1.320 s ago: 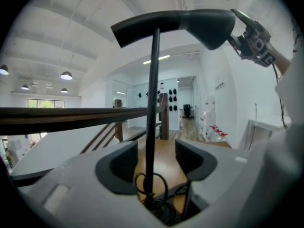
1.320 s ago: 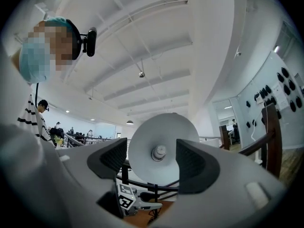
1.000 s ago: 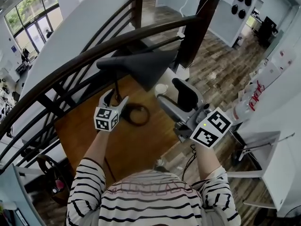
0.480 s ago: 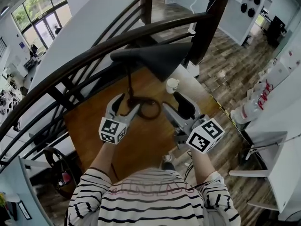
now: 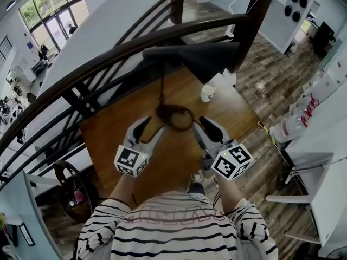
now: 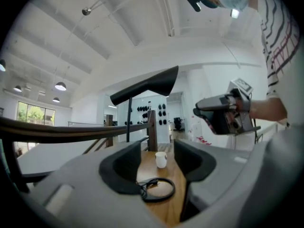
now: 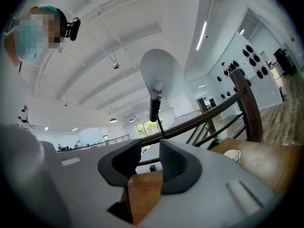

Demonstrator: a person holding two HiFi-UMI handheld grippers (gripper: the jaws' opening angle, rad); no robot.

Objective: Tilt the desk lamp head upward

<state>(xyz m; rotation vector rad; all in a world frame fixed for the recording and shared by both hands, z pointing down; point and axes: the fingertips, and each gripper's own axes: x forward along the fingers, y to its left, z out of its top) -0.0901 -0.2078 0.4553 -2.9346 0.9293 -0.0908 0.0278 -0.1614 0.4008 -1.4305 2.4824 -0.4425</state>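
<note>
The black desk lamp stands on the wooden table (image 5: pixel 108 137), its wide head (image 5: pixel 198 56) on a thin pole (image 5: pixel 161 85) above a ring base (image 5: pixel 174 117). My left gripper (image 5: pixel 147 129) is just left of the base, its jaws closing with nothing between them. In the left gripper view the head (image 6: pixel 147 85) hangs high ahead of the left gripper (image 6: pixel 156 163) and the base (image 6: pixel 159 189) lies low. My right gripper (image 5: pixel 206 126) is right of the base, jaws closing on nothing. The right gripper view sees the right gripper (image 7: pixel 151 163) below the lamp head's pale underside (image 7: pixel 161 75).
A white cup (image 5: pixel 207 93) stands on the table behind the right gripper, also the cup (image 6: pixel 161 159) past the lamp base. A dark curved stair railing (image 5: pixel 108 58) runs along the table's far side. Wood floor (image 5: pixel 260 80) lies to the right.
Both grippers now flank the lamp base, the right one drawn in closer to it. Both pairs of jaws have narrowed, the right more. The lamp sits higher in the head view.
</note>
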